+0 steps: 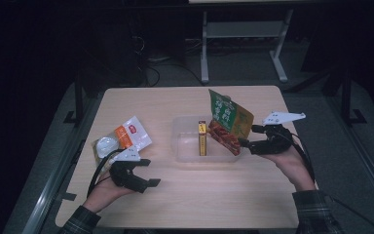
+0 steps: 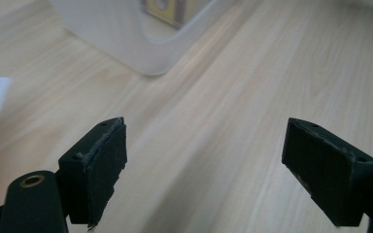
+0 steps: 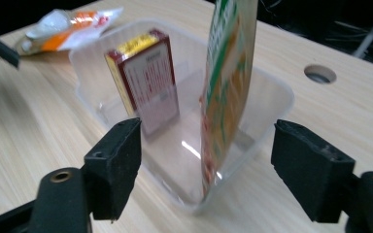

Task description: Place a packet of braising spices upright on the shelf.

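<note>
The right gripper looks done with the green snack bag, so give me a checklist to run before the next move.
1. Right gripper off the green snack bag: ok, jaws stand wide, pads apart from it.
2. Bag settled in the clear plastic bin: not ok, it stands on edge at the bin's wall and may tip.
3. Red and yellow box in the bin: ok, upright.
4. Left gripper free: ok, open over bare table.
5. Orange and white packet reachable: ok, beside the left gripper.

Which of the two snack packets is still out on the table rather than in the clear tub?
The white and orange packet, lying flat near the left tool. The green and orange one stands inside the tub.
</note>
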{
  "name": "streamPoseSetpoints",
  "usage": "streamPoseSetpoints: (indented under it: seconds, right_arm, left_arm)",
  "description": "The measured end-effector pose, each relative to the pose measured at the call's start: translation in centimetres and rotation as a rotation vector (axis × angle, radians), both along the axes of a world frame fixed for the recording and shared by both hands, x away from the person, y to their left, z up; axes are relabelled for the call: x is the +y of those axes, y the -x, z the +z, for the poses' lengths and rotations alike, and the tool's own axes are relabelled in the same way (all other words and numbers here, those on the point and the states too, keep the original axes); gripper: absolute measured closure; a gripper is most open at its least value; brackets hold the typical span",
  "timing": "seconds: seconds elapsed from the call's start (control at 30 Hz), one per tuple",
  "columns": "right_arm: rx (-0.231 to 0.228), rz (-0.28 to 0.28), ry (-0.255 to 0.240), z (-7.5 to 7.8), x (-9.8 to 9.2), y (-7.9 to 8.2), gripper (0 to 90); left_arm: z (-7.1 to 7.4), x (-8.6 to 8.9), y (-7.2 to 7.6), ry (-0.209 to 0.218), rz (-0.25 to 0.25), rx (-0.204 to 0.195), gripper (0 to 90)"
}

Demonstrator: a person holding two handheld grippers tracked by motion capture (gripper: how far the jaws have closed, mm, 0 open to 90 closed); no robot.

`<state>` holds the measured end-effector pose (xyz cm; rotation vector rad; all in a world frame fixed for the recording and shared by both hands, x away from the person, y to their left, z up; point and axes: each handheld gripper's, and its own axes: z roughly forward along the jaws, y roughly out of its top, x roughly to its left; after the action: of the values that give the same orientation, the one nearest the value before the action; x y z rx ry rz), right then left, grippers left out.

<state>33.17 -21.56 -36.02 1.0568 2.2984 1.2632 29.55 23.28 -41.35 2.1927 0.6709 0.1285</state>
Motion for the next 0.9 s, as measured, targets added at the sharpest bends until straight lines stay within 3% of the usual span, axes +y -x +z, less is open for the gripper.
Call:
streamPoseSetpoints:
  seconds: [0.23,0.47,0.6,0.7,0.9]
  right_arm:
    - [0.024,-0.015,0.013,-2.1,-1.0,1.9,25.0]
    - [0.073,0.026,0.043,-4.4,-1.4,4.2,25.0]
    - [0.094,0.061,0.056,-5.3,-1.1,5.3,25.0]
    - [0.106,0.087,0.062,-6.2,-0.7,6.1,25.5]
    - [0.143,0.124,0.079,-7.4,-0.2,6.7,25.7]
  left_arm:
    - [1.2,2.5,-0.9,-0.029,0.055,-0.028,15.7]
    - [2.2,5.2,-2.6,-0.064,0.112,-0.014,15.7]
    - [2.8,7.2,-4.1,-0.076,0.180,-0.030,15.8]
    - [3.0,8.8,-5.7,-0.114,0.240,-0.050,15.8]
    - [2.5,11.0,-9.2,-0.133,0.311,-0.047,15.8]
